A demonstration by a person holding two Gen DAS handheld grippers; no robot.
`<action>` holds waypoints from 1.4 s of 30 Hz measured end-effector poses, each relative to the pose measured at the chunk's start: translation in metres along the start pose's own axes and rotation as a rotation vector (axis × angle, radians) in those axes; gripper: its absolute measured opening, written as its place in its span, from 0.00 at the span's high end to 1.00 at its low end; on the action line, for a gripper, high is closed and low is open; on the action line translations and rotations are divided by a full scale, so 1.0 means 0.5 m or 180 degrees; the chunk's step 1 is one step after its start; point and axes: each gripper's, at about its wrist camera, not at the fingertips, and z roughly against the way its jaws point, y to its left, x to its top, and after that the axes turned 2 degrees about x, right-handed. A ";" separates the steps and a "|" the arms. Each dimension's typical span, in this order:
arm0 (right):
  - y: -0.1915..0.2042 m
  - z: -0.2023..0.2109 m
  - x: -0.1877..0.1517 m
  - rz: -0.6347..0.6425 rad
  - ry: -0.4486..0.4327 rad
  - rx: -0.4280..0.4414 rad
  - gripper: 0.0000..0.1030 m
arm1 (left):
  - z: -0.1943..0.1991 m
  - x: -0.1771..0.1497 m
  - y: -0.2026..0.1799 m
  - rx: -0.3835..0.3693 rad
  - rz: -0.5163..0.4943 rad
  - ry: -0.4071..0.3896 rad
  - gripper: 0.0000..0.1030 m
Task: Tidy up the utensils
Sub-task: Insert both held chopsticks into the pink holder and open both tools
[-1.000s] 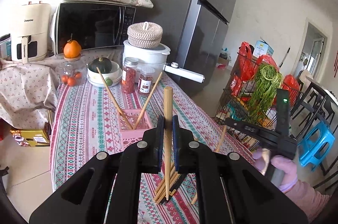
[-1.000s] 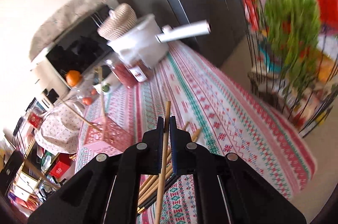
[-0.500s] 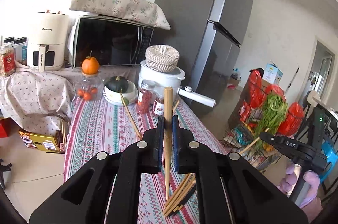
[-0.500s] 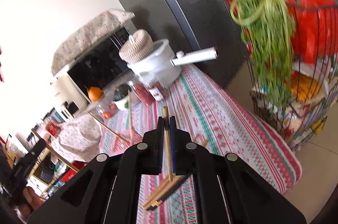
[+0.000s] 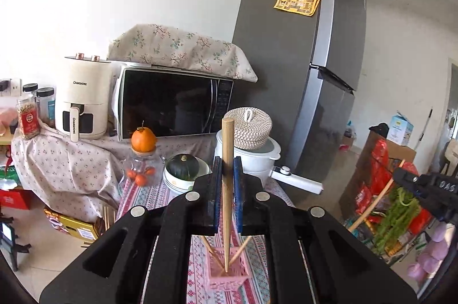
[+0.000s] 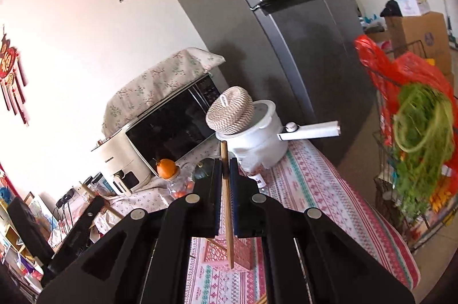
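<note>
Left gripper (image 5: pixel 227 169) and right gripper (image 6: pixel 225 169) each pinch one chopstick (image 5: pixel 228 160) above the pink basket (image 5: pixel 227 275). Two sticks already in; these two still need dropping.

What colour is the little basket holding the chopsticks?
Pink; the basket shows best in the left wrist view.

The air fryer (image 5: pixel 83 97) bears "CHANGHONG" on its body and again down its handle. The other gripper (image 5: pixel 429 193), at the right edge, shows "OAS".
</note>
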 end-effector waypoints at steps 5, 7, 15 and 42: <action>0.031 -0.047 -0.004 0.0030 0.0063 0.0046 0.95 | -0.067 -0.034 0.010 0.0043 0.0049 0.0102 0.92; 0.033 -0.068 -0.010 0.0009 0.0113 0.0054 0.95 | -0.079 -0.048 0.015 0.0118 0.0039 0.0179 0.87; 0.058 -0.132 -0.030 0.0108 0.0179 0.0006 0.95 | 0.000 -0.066 0.074 0.0145 0.0331 0.0055 0.74; 0.038 -0.170 -0.169 0.0728 0.0545 -0.0428 0.74 | -0.034 -0.151 0.027 0.0210 0.0006 0.0676 0.42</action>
